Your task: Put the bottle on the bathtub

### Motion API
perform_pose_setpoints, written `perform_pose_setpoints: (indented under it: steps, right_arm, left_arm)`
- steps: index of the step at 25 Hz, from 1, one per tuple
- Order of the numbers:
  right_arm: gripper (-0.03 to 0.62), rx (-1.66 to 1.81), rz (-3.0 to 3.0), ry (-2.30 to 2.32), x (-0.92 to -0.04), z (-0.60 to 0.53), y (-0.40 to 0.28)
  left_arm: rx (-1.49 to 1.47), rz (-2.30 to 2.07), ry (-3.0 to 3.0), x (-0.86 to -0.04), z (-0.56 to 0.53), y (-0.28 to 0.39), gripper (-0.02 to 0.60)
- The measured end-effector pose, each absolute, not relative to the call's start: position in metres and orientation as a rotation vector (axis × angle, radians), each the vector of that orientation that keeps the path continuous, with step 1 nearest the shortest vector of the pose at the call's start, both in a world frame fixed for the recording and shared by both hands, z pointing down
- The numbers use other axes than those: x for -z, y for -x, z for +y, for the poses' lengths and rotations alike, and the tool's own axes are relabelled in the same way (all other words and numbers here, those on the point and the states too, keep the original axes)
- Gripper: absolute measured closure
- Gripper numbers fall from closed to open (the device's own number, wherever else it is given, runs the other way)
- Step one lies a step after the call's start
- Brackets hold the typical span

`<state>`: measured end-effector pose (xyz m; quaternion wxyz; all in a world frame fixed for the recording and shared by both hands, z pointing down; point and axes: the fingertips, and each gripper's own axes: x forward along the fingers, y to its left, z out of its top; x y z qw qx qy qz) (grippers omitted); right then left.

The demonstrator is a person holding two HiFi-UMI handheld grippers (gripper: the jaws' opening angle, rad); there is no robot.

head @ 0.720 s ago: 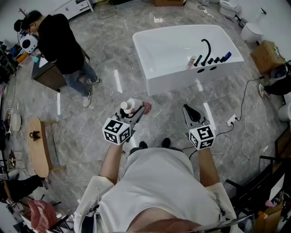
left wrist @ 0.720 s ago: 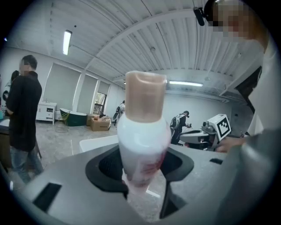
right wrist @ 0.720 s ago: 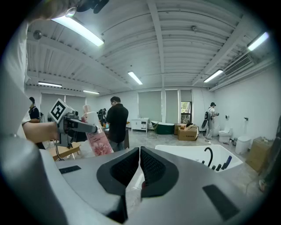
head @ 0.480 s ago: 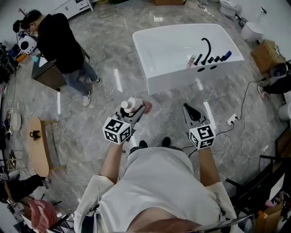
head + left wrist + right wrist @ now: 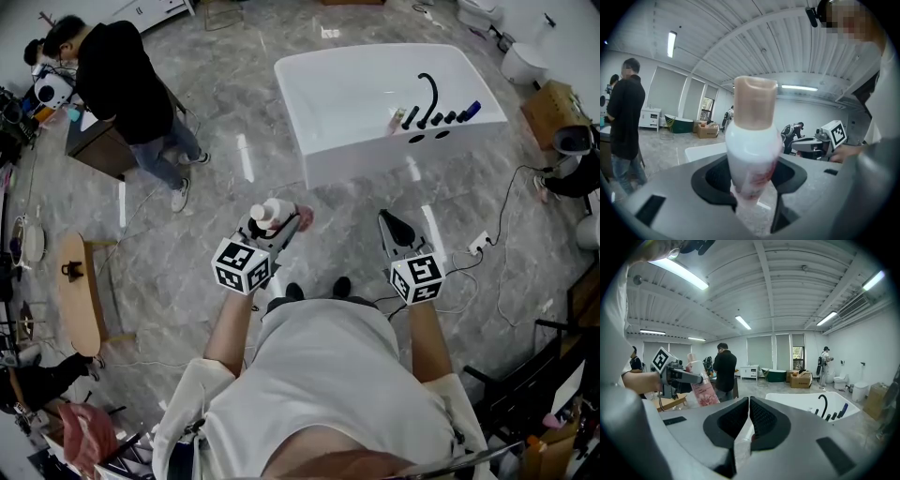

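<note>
The left hand-held gripper [image 5: 277, 228] clamps a white bottle [image 5: 753, 143] upright; the right hand-held gripper [image 5: 394, 228] is closed, empty, short of the bathtub [image 5: 328, 159].

Grey marbled floor [image 5: 187, 272], glossy. Wooden bench [image 5: 80, 300] at left, dark cabinet [image 5: 98, 155] beyond. Cardboard box [image 5: 547, 111] at right. White ribbed ceiling [image 5: 787, 282], strip lights [image 5: 677, 273], tall windows [image 5: 757, 351].

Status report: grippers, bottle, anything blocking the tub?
Left gripper shut on bottle. Right gripper shut, empty. Bathtub ahead, bottle not yet on it. Nothing seen in the way.
</note>
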<state>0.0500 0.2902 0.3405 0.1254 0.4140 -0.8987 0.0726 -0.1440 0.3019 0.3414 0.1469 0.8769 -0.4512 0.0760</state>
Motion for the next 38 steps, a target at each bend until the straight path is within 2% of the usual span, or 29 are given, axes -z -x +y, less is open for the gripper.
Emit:
perform_pose_setpoints:
  steps: [29, 38]
  right_arm:
    - [0.559, -0.322, -2.626, -1.121, -0.385, 0.249, -0.135]
    - [0.559, -0.354, -2.603, -1.134, -0.397, 0.222, -0.148]
  left_arm:
    - [-0.228, -1.402, -2.427, -0.369, 0.273, 0.067, 0.357]
    - [-0.238, -1.412, -2.415, -0.375, 0.248, 0.061, 0.357]
